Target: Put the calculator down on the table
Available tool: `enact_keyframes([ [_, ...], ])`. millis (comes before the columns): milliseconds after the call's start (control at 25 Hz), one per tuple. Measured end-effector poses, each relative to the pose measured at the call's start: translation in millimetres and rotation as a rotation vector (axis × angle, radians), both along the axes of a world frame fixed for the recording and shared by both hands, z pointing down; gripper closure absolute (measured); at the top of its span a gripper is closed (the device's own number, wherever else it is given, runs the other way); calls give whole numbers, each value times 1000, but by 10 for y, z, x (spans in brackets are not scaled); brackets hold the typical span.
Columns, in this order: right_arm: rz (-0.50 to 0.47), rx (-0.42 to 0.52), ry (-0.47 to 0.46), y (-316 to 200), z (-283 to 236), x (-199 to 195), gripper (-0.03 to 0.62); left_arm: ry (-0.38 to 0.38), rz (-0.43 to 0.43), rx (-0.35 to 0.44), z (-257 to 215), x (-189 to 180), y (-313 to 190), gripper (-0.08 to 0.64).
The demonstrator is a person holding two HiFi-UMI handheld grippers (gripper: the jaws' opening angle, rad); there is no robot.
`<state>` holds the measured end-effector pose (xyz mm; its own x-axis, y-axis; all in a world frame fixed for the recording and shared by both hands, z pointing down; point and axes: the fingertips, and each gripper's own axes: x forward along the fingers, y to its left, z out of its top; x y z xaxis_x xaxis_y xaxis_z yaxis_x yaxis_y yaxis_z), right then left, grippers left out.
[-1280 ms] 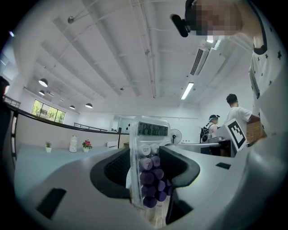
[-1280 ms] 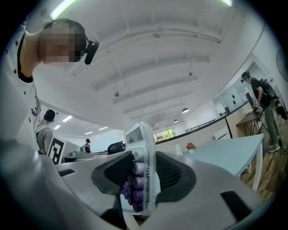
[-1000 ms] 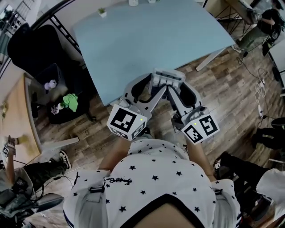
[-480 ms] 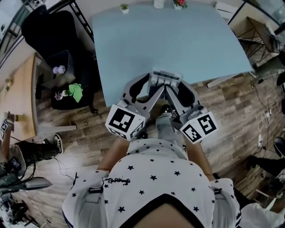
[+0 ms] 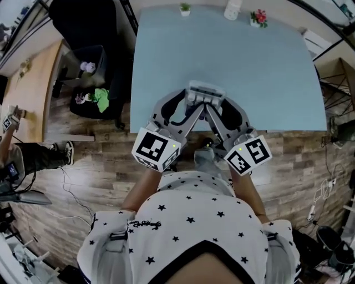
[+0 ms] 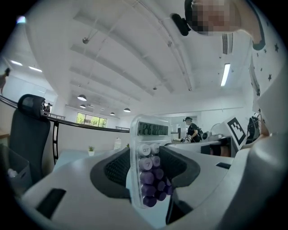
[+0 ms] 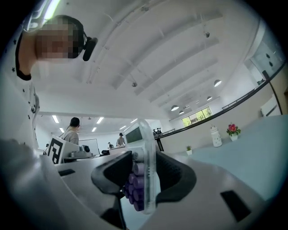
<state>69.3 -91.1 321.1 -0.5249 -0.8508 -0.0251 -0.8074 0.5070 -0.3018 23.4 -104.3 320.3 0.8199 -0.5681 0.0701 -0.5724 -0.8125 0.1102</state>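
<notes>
1. Nearest is the person's torso in a star-print shirt (image 5: 188,227), with both forearms reaching out to the far side.
2. The left gripper (image 6: 147,167) and right gripper (image 7: 144,175) converge in a V. Their marker cubes are on the near side and their tips meet over the near edge of the table (image 5: 222,55).
3. The calculator (image 5: 206,94) is located at the meeting point of the two sets of tips, above the near strip of the table. No view shows whether it touches the tabletop.
4. Left gripper jaws stand wide and are closed on the calculator.
   - The purple key section sits between the two dark pads, with one pad on each side.
   - The display end projects beyond the jaw tips.
5. Right gripper jaws also stand wide and are closed on the same calculator.
   - The body is seen nearly edge-on between the pads, keys facing left.
   - The display end again projects past the tips.
6. The tabletop beyond the calculator is light blue.
7. Along the far edge of the table, from left to right, stand a small plant (image 5: 184,9), a white bottle (image 5: 233,9) and a flower pot (image 5: 258,16).
8. To the left of the table, on the wood floor (image 5: 83,166), are a black chair (image 5: 83,16) and a dark bin (image 5: 89,66). A green item (image 5: 101,95) lies at the bin's near side.
</notes>
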Motion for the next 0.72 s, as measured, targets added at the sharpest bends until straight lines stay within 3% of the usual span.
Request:
enact_keyframes([
  [720, -254, -74, -19, -675, 315, 409, 442, -59, -251, -70, 305, 401, -556, 347],
])
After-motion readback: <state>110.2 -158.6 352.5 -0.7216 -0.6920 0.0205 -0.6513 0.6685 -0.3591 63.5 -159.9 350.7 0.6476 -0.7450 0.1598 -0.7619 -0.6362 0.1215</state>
